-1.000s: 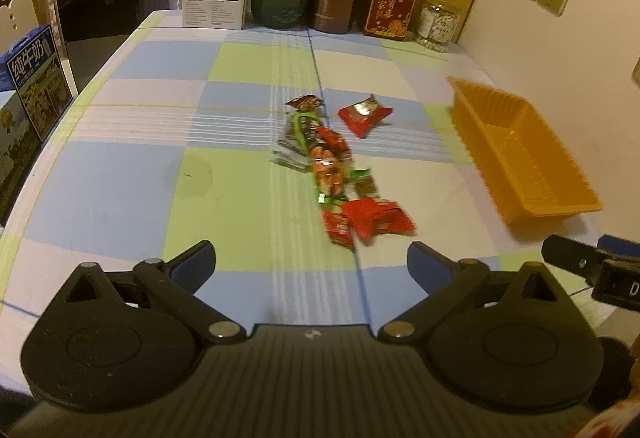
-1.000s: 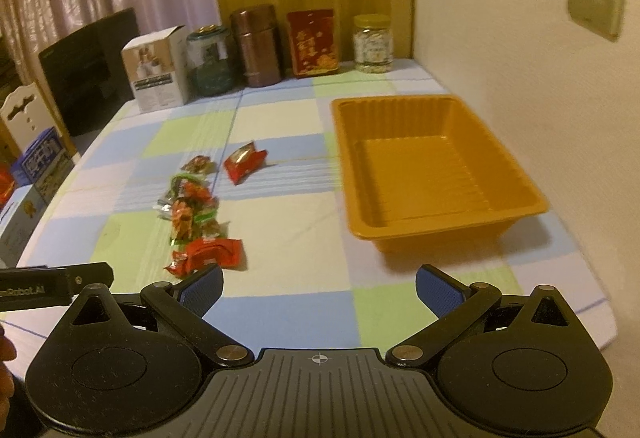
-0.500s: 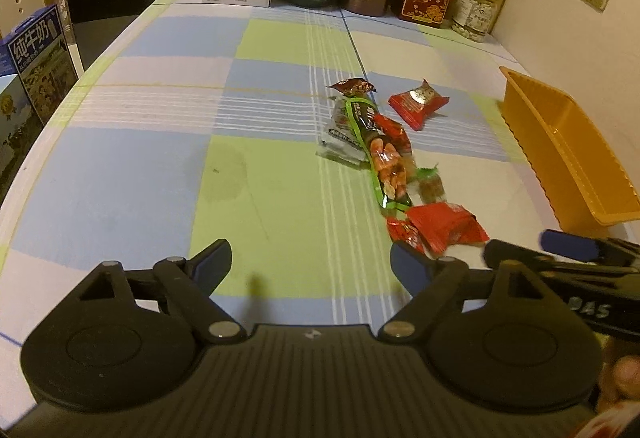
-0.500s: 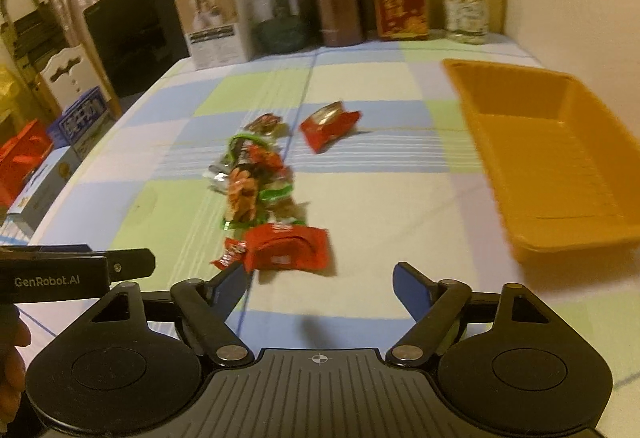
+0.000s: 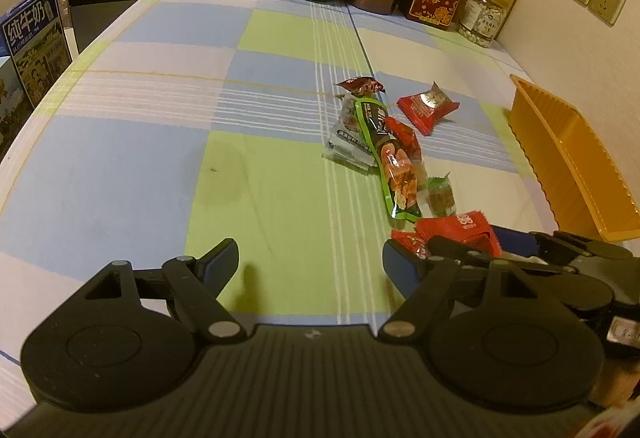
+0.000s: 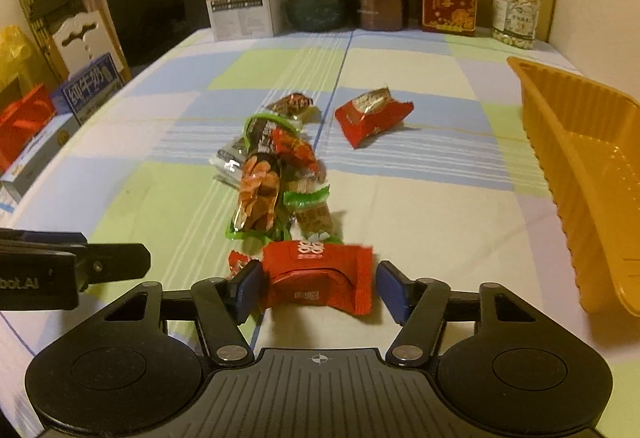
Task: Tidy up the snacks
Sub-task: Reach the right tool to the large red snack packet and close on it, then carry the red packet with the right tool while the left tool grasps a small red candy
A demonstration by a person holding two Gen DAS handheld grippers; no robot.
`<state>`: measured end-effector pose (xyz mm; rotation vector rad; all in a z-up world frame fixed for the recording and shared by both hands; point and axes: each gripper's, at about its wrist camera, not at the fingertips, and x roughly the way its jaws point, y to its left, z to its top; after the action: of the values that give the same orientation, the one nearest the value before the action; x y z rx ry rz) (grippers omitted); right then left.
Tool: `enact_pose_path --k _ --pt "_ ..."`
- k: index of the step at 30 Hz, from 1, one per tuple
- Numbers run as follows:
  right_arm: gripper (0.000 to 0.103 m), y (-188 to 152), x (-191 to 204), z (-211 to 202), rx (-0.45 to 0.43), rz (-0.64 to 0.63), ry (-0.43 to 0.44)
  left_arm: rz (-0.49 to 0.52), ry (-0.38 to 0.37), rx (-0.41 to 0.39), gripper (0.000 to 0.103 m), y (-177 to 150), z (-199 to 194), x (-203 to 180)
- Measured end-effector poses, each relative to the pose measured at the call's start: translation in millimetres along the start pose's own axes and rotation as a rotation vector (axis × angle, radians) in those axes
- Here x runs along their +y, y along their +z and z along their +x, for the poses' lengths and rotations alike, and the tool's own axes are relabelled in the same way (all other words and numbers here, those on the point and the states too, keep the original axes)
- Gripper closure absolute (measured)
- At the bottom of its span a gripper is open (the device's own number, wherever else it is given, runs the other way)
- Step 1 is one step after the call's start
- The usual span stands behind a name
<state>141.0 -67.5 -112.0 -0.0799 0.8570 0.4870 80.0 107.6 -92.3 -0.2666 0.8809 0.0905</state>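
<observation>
Right gripper [image 6: 318,288] is down on the counter [image 6: 420,166], jaws closing around the red snack packet [image 6: 318,278] that lies between them; the left pad sits at the wrapper's edge, the right pad just clear of it, nothing gripped. Beyond the jaws runs a heap of wrappers: a long green-edged snack bag [image 6: 258,190], a small green-topped packet [image 6: 312,206], and farther off a red foil packet [image 6: 370,116] lying alone. To the right of the jaws stands the orange tray [image 6: 580,166]; what shows of its inside holds no snacks. Left gripper [image 5: 310,258] hangs over bare checked cloth, jaws closing too, roughly two-thirds open with nothing between them. Far ahead a clear jar [image 6: 515,12] holds pale pieces.
</observation>
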Motion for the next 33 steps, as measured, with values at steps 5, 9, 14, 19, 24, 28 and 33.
enact_pose_path --k 5,9,14,19,24,28,33 --pt "0.057 -1.3 -0.5 -5.0 -0.017 -0.003 0.003 0.022 -0.016 0.012 0.027 -2.7 3.9 -5.4" --pt "0.058 -0.5 -9.1 -16.7 -0.041 0.033 -0.031 0.052 -0.053 0.019 0.027 -5.2 9.7 -15.5" --pt "0.058 -2.7 -27.3 -30.2 -0.058 0.09 -0.096 0.115 -0.089 0.013 0.041 -5.2 20.6 -35.3" --pt "0.058 -6.8 -38.0 -36.4 -0.059 0.123 -0.128 0.157 -0.105 0.013 0.062 -7.0 31.5 -54.0" --pt "0.058 -11.4 -40.3 -37.7 -0.053 0.132 -0.132 0.199 -0.104 0.015 0.07 -8.8 40.7 -68.3" --pt "0.058 -11.0 -40.6 -38.8 -0.055 0.135 -0.126 0.19 -0.099 0.016 0.086 -8.5 43.4 -70.0" --pt "0.058 -10.6 -39.5 -41.4 -0.06 0.137 -0.121 0.179 -0.096 0.013 0.087 -9.7 37.8 -67.5"
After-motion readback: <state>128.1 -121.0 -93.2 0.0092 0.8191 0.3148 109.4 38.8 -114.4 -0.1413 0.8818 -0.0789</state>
